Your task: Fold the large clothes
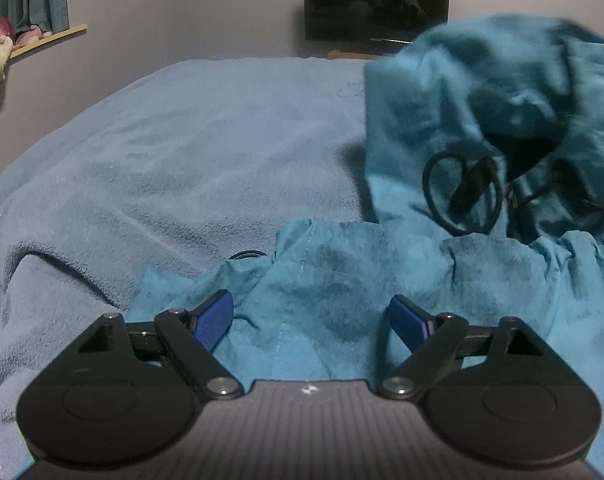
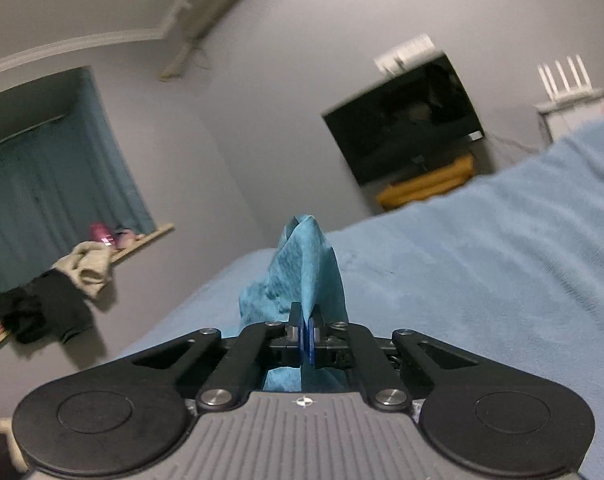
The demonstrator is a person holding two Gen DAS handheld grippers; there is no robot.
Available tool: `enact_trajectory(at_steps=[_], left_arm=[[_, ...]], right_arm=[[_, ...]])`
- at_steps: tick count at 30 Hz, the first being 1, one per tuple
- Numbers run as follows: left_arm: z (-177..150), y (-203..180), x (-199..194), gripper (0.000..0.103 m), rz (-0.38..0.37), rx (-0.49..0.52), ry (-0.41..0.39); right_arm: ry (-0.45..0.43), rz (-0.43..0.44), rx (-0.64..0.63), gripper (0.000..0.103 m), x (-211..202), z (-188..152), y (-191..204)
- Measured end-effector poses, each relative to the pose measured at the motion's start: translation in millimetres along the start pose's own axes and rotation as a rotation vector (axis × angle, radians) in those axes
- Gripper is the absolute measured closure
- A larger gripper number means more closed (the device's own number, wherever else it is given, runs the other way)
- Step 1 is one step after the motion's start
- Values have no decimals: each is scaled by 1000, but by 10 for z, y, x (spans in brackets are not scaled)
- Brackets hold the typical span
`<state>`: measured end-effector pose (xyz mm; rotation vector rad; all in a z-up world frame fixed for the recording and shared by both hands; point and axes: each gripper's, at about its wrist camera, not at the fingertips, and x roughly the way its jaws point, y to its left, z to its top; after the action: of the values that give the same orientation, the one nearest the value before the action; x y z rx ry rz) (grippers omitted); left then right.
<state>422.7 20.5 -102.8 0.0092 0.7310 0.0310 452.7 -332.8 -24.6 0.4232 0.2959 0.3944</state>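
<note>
A teal garment (image 1: 342, 280) lies crumpled on a light blue blanket (image 1: 182, 152) covering the bed. Part of it is lifted at the right of the left wrist view (image 1: 482, 100), blurred, with black cords (image 1: 462, 188) hanging from it. My left gripper (image 1: 310, 316) is open, its blue pads (image 1: 214, 318) spread just above the garment's near edge, holding nothing. My right gripper (image 2: 307, 332) is shut on a fold of the teal garment (image 2: 302, 268), which stands up between the pads above the bed.
A dark TV screen (image 1: 376, 2) stands against the grey wall beyond the bed, also in the right wrist view (image 2: 406, 120). A window ledge (image 2: 142, 240) with curtains and loose clothes (image 2: 62, 292) is at left. A white router (image 2: 566, 80) is at far right.
</note>
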Motion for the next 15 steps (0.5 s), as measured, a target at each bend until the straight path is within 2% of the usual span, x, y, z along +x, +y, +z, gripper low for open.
enact_trajectory(at_steps=[3, 7, 10, 13, 15], left_arm=[[-19, 56, -34, 17, -8, -22, -1], [-51, 114, -112, 17, -12, -64, -17], [-81, 290, -264, 17, -35, -181, -72], [-111, 511, -377, 17, -39, -297, -118], [-129, 661, -415, 17, -52, -381, -138]], right_arm=[[-23, 12, -41, 100, -587, -97, 117], [4, 6, -93, 101, -1294, -403, 349], [45, -9, -135, 101, -1724, -700, 524], [117, -47, -193, 101, -1946, -985, 635], [173, -103, -272, 100, -2031, -1162, 716]])
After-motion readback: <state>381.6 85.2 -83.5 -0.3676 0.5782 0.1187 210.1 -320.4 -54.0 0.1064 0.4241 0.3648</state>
